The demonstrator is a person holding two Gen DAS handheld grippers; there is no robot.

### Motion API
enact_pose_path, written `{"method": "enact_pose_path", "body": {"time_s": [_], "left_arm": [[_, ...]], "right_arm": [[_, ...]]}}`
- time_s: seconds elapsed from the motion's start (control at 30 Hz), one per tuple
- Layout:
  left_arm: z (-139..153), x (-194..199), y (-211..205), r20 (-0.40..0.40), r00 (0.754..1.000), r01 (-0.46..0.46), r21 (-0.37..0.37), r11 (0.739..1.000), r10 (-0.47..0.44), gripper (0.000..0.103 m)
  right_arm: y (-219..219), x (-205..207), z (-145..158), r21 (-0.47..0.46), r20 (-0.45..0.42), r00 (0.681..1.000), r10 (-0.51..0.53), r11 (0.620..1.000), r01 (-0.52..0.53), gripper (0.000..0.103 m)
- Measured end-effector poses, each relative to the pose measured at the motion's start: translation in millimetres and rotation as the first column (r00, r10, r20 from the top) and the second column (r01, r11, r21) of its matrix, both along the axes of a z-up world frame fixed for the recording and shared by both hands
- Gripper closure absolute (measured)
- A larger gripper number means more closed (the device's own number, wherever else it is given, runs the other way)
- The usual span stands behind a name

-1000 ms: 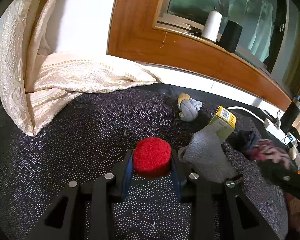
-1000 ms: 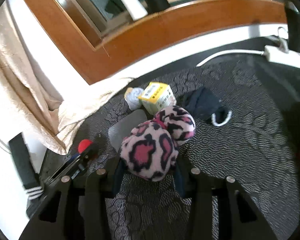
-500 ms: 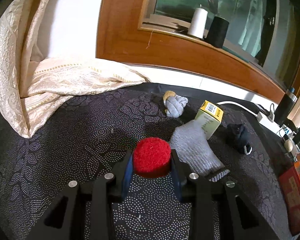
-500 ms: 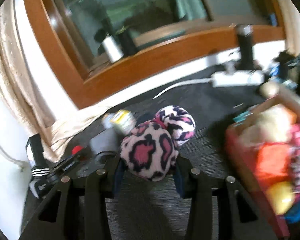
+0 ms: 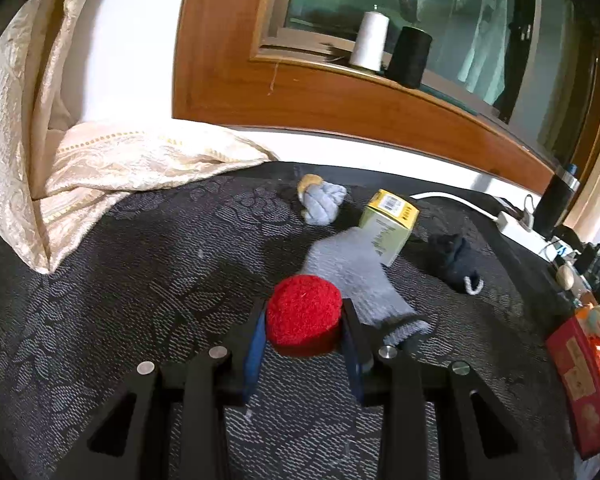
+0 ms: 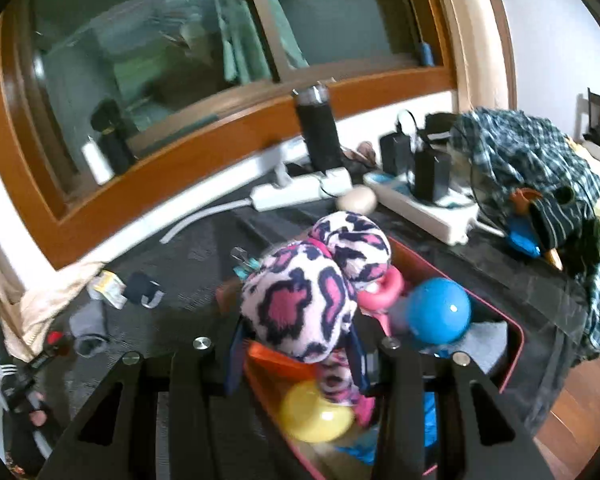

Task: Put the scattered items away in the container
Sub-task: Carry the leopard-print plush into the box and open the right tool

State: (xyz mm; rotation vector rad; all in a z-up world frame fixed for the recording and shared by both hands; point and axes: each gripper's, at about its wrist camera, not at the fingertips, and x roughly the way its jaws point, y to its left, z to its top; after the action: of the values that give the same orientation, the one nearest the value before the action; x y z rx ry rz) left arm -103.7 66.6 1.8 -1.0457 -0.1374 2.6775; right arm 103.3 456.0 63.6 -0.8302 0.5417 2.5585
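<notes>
My left gripper [image 5: 304,336] is shut on a red fuzzy puck [image 5: 303,312], held just above the dark patterned cloth. Beyond it lie a grey sock [image 5: 356,276], a yellow-topped carton [image 5: 388,228], a blue-grey sock bundle [image 5: 320,202] and a dark sock [image 5: 454,258]. The red container [image 5: 580,376] shows at the right edge. My right gripper [image 6: 296,344] is shut on a pink leopard-print plush [image 6: 304,304], held over the red container [image 6: 516,356], which holds a blue ball [image 6: 438,310], a yellow ball [image 6: 314,412] and other items.
A cream curtain [image 5: 112,160] lies on the cloth at the left. Thread spools [image 5: 370,42] stand on the wooden window sill. A power strip [image 6: 300,192], a black flask [image 6: 318,128], chargers [image 6: 430,174] and a plaid garment [image 6: 540,168] crowd the area behind the container.
My right gripper swung right with the plush, from over the scattered items to above the container. My left gripper, holding the red puck, shifted slightly right.
</notes>
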Motion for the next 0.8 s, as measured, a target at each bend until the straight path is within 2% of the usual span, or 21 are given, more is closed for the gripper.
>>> {"method": "enact_pose_path", "body": {"time_s": [0.13,0.2,0.27,0.4,0.53,0.67,0.8], "left_arm": [[5.8,8.6,9.4,-0.01,0.999,0.037,0.007,0.999,-0.037,0.067],[8.8,13.9,14.3,-0.017,0.998,0.056,0.009,0.998,-0.056,0.067],[10.5,19.1,20.2,-0.02,0.997,0.079,0.008,0.997,-0.079,0.067],[13.5,29.7,33.5,-0.015,0.991,0.133,0.013,0.991,-0.133,0.067],[22.9,40.8,40.8,-0.035,0.987,0.16,0.022,0.987,-0.159,0.067],[28.9,52.2,49.1,-0.036,0.981,0.191,0.034,0.981,-0.19,0.067],[32.9,66.2,63.5,-0.028,0.971,0.237,0.053,0.97,-0.236,0.067]], "right_arm": [[10.3,-7.8,-18.6,0.0,0.09,0.996,-0.01,1.0,0.01,0.051],[14.1,-6.6,-23.0,-0.006,0.12,0.993,-0.023,1.0,0.024,0.041],[16.2,2.8,-20.0,-0.011,0.114,0.993,-0.042,0.999,0.044,0.037],[17.5,29.9,-2.8,0.04,0.042,0.996,-0.084,0.996,0.082,0.032],[21.4,50.8,10.0,0.075,-0.014,0.992,-0.124,0.989,0.125,0.031],[24.8,51.9,9.4,0.152,0.007,0.978,-0.21,0.967,0.206,0.031],[25.4,31.8,-1.6,0.185,0.053,0.984,-0.169,0.97,0.157,0.031]]}}
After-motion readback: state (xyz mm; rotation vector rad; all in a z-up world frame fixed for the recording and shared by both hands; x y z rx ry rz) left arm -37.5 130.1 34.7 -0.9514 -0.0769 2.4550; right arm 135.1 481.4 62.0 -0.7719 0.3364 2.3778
